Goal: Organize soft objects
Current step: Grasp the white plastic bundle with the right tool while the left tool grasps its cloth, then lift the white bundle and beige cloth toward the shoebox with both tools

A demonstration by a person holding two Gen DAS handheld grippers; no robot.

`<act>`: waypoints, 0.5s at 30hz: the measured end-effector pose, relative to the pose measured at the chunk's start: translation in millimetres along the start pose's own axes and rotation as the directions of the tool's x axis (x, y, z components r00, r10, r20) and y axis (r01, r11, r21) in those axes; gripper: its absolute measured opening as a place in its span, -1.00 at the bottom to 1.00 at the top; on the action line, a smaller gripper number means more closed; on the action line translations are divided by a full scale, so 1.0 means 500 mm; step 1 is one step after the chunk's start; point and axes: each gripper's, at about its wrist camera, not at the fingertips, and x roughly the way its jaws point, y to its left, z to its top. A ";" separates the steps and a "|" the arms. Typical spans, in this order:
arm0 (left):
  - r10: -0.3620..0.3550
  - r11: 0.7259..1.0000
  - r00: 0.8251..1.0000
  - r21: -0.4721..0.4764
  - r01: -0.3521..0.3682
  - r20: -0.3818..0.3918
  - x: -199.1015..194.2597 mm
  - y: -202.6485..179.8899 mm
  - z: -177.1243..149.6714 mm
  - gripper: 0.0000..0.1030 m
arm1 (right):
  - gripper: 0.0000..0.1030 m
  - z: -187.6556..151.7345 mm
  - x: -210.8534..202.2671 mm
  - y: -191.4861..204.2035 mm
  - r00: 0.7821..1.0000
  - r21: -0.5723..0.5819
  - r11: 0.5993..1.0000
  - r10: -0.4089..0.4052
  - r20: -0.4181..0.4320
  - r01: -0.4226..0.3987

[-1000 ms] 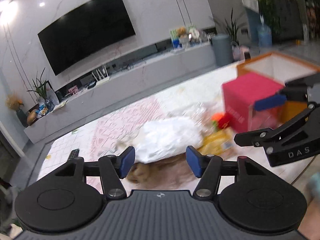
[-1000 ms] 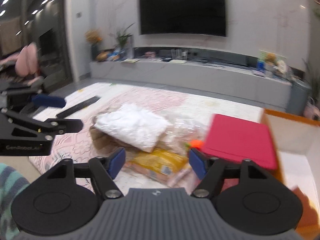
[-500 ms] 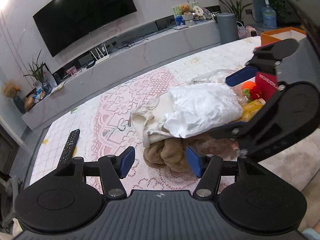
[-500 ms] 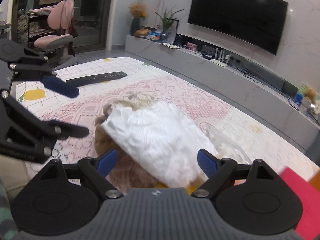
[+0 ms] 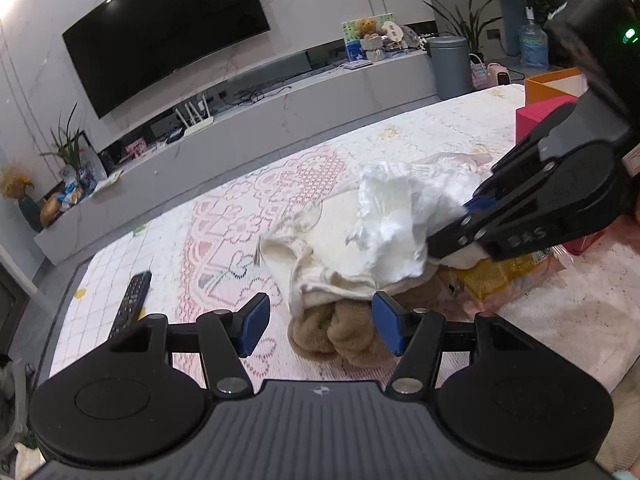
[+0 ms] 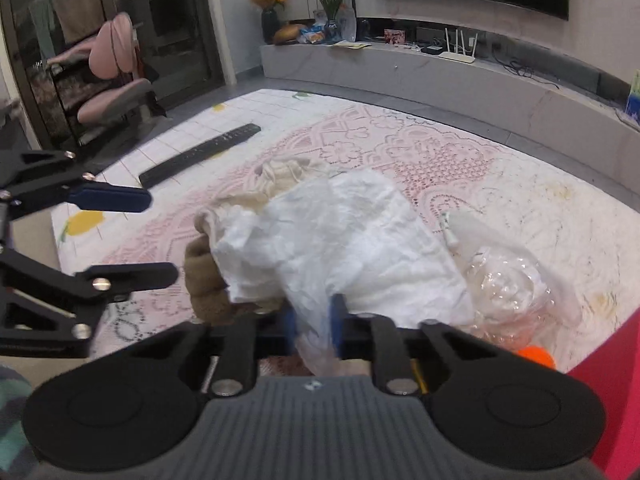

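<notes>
Pinching the white cloth (image 6: pixel 340 248) on the pile, the right tool (image 6: pixel 314 322) must lift it clear while the left tool (image 5: pixel 320 320) waits open.

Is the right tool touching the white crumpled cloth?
Touching. The right wrist view shows the right tool closed on a fold of the white crumpled cloth, its blue pads pinching the fabric.

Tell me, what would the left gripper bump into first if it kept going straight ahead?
Probably the brown plush: it lies right ahead of the left gripper, between its open jaws, under the cream cloth. Depth is hard to judge.
</notes>
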 end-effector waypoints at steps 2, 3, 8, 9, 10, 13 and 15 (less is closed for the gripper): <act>-0.006 1.000 1.000 0.026 0.005 0.014 0.002 -0.006 0.006 0.35 | -0.86 0.002 -0.024 0.006 0.999 -0.027 0.999 -0.035 0.022 0.036; -0.012 0.999 1.000 0.047 0.011 0.024 0.003 -0.012 0.008 0.36 | -0.87 0.003 -0.036 0.009 0.997 -0.038 0.997 -0.059 0.039 0.060; -0.040 0.985 0.998 0.169 0.031 0.053 0.016 -0.051 0.023 0.55 | -0.88 0.015 -0.081 -0.008 0.983 0.016 0.987 -0.162 0.082 0.161; -0.046 0.978 0.998 0.205 0.034 0.052 0.022 -0.063 0.024 0.58 | -0.88 0.014 -0.083 -0.013 0.982 0.026 0.985 -0.169 0.083 0.168; -0.050 0.969 0.998 0.242 0.038 0.045 0.030 -0.075 0.023 0.59 | -0.88 0.012 -0.084 -0.018 0.982 0.034 0.986 -0.167 0.084 0.165; -0.026 0.935 1.000 0.353 0.021 0.010 0.065 -0.102 0.015 0.58 | -0.88 0.002 -0.082 -0.029 0.986 0.065 0.987 -0.151 0.067 0.147; 0.019 0.905 1.000 0.424 -0.020 0.007 0.086 -0.114 0.006 0.55 | -0.88 -0.005 -0.080 -0.029 0.988 0.069 0.988 -0.139 0.062 0.135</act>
